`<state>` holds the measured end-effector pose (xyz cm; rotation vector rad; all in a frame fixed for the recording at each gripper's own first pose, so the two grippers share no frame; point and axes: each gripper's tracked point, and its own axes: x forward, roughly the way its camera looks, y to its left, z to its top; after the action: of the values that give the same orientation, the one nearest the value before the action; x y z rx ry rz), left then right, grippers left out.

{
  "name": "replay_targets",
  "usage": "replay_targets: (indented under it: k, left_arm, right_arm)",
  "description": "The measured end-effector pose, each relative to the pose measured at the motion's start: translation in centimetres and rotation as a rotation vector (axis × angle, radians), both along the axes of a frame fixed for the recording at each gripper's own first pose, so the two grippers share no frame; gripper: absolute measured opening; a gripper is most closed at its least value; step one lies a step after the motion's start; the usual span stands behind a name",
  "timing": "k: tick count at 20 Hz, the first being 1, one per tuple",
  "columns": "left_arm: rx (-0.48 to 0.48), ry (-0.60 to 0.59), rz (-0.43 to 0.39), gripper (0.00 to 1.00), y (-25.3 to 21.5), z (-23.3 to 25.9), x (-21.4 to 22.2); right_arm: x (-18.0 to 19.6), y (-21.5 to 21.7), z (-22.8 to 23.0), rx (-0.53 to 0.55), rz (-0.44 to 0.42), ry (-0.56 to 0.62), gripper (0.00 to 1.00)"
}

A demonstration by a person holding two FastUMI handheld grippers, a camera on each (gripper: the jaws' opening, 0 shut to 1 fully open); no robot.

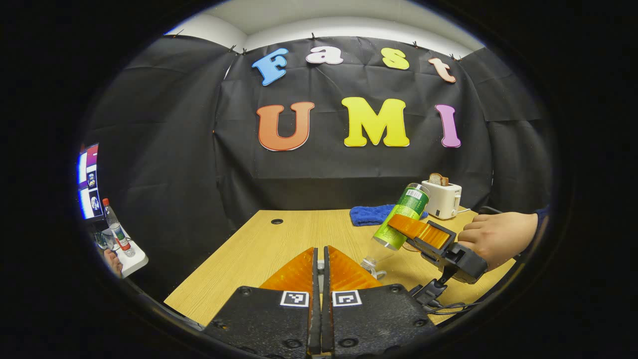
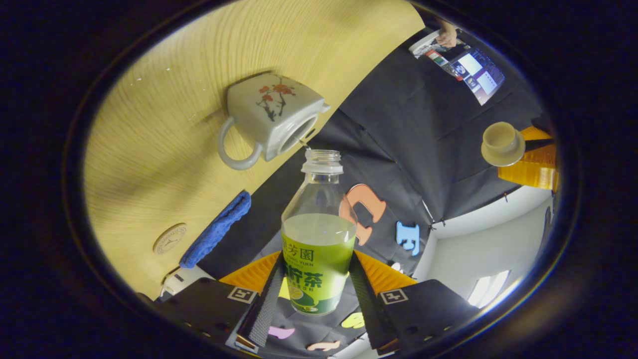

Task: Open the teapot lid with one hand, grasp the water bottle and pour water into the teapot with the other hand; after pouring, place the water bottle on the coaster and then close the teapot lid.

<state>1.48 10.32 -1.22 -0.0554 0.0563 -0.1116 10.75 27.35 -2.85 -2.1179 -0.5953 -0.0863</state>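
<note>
- The wooden table (image 2: 164,99) carries a white teapot (image 2: 269,119), lid off, with a round coaster (image 2: 170,238) by a blue cloth (image 2: 215,229).
- The right gripper (image 2: 315,291) clamps the green-labelled water bottle (image 2: 317,239), tilted, its open neck just beside the teapot's mouth.
- The left gripper (image 2: 529,149) pinches the teapot lid (image 2: 502,143), well apart from the teapot.

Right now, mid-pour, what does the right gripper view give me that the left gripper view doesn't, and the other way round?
Right gripper view: the open teapot, a thin stream running from the bottle mouth towards it, the coaster, and the teapot lid held aside by the left gripper.
Left gripper view: the bread standing in the toaster, and the hand holding the right gripper.
Both: the tilted water bottle clamped in the right gripper, the blue cloth and the table.
</note>
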Motion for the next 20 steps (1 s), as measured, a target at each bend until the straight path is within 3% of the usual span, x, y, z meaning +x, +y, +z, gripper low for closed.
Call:
replay_targets:
  k: [7, 10, 16, 20]
  left_arm:
    - [0.002, 0.013, 0.005, 0.03, 0.5, -0.4, 0.2]
    - [0.000, 0.011, 0.005, 0.03, 0.6, -0.5, 0.4]
    - [-0.018, 0.004, 0.018, 0.03, 1.1, -0.3, 0.3]
    - [-0.021, -0.008, 0.021, 0.03, 0.9, 0.1, 0.4]
  right_arm:
    - [-0.1, 0.0, 0.1, -0.017, -0.003, -0.014, 0.74]
    - [0.1, -0.4, -0.1, 0.042, -0.006, 0.015, 0.76]
    - [0.9, -1.6, -3.3, 0.343, 0.040, 0.211, 0.77]
    - [1.5, -2.6, -4.1, 0.651, 0.100, 0.355, 0.77]
